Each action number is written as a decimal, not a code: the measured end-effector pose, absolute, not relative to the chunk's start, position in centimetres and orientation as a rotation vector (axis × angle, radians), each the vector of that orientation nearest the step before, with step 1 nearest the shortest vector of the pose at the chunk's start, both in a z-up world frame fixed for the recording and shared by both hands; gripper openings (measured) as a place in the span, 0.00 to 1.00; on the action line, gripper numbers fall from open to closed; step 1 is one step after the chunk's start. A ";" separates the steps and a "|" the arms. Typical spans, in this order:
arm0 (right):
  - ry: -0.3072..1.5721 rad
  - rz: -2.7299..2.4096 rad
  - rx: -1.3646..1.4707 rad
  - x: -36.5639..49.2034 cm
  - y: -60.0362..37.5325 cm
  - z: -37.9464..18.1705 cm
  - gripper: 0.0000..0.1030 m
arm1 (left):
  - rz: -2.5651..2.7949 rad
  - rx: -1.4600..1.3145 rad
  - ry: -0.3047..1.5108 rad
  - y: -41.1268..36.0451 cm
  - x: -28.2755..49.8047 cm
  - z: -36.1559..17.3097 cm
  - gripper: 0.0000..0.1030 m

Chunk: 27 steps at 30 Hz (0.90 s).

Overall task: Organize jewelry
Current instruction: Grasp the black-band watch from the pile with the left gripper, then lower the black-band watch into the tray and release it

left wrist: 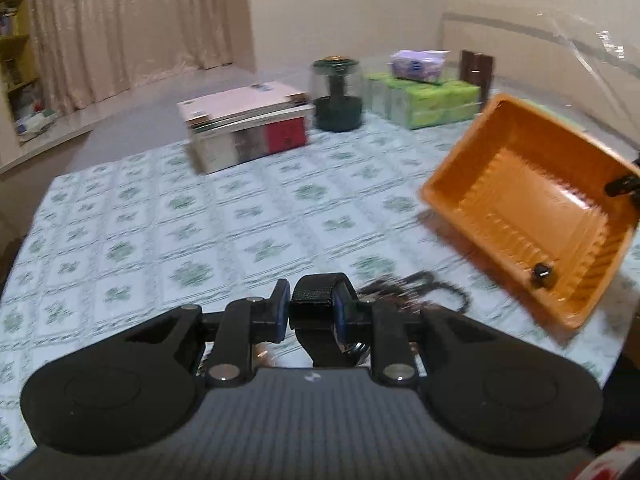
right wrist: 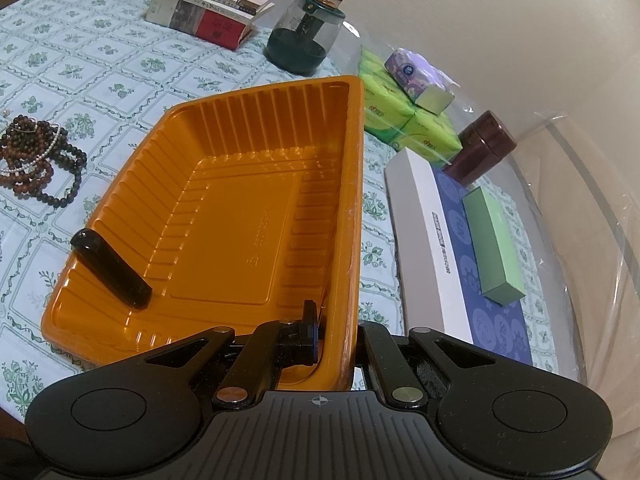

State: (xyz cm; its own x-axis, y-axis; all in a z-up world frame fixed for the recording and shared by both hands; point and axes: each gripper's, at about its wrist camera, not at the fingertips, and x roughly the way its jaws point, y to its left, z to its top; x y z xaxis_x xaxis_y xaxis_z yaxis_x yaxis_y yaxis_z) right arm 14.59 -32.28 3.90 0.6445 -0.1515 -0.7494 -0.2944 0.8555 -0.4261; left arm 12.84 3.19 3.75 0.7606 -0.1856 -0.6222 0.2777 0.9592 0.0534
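My left gripper (left wrist: 311, 305) is shut on a black strap-like band (left wrist: 320, 282), which it holds above the flower-patterned tablecloth (left wrist: 160, 220). Just behind it lies a pile of dark bead bracelets (left wrist: 404, 286), seen in the right wrist view as brown and black bead bracelets (right wrist: 36, 156) with a thin pearl strand. My right gripper (right wrist: 336, 330) is shut on the near wall of an orange plastic tray (right wrist: 248, 216) and holds the tray (left wrist: 520, 208) tilted. A black cylinder (right wrist: 112, 270) lies in the tray's lower corner.
Stacked books (left wrist: 248, 124), a dark green glass jar (left wrist: 338, 96), green tissue packs (left wrist: 424, 100) and a brown box (left wrist: 476, 68) line the table's far side. A long white-and-blue box (right wrist: 452, 248) with a small green box (right wrist: 494, 240) on it lies right of the tray.
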 end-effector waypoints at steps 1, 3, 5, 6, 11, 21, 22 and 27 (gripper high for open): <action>0.879 0.086 -0.555 14.6 -32.3 3.9 0.03 | -0.277 0.145 0.659 2.3 13.0 3.8 0.19; 0.879 0.087 -0.552 14.6 -32.3 3.9 0.03 | -0.323 0.136 0.661 0.3 13.4 3.8 0.19; 0.878 0.088 -0.549 14.6 -32.4 3.8 0.03 | -0.371 0.125 0.664 -1.7 13.8 3.7 0.19; 0.878 0.088 -0.548 14.6 -32.4 3.8 0.03 | -0.393 0.118 0.664 -2.7 14.0 3.6 0.19; 0.878 0.090 -0.544 14.6 -32.4 3.8 0.03 | -0.512 0.083 0.669 -8.4 14.9 3.1 0.19; 0.874 0.095 -0.529 14.7 -32.6 3.8 0.03 | -0.634 0.096 0.680 -15.6 16.4 1.5 0.19; 0.873 0.094 -0.528 14.7 -32.6 3.8 0.03 | -0.637 0.099 0.681 -15.9 16.5 1.4 0.19; 0.872 0.093 -0.516 14.8 -32.7 3.7 0.03 | -0.645 0.117 0.686 -17.2 17.2 1.0 0.19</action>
